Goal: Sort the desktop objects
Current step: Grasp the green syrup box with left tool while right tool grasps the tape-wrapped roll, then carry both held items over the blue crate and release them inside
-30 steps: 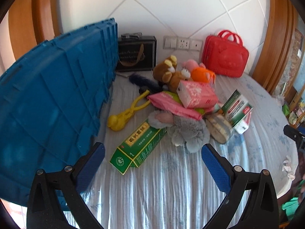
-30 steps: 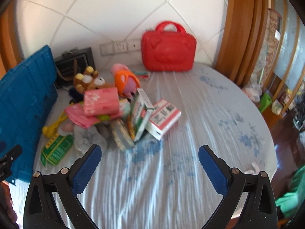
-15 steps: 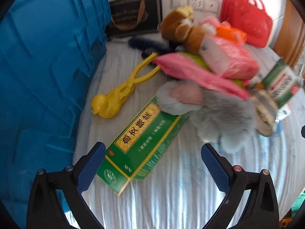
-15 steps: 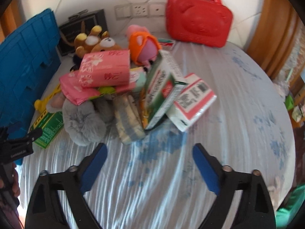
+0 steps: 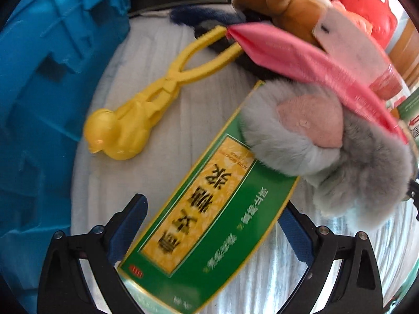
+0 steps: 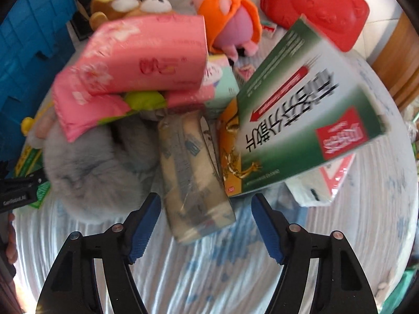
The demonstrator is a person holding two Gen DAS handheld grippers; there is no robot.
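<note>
grippers were each lined up on a first pick from the pile. left gripper (image 5: pixel 209 225) stood wide, its blue pads either side of the near end of the long green and yellow cardboard box (image 5: pixel 209 209), which lay flat on the striped cloth with its far end under the grey furry plush toy (image 5: pixel 327 141); whether the pads touched it i could not tell. right gripper (image 6: pixel 204 219) was also wide, just short of the beige plastic-wrapped packet (image 6: pixel 193 172) leaning in the heap. blue plastic crate (image 5: pixel 39 78) stood to the left. next move, as i judged: close on the box and slide it from beneath the plush without dragging the plush along.
</note>
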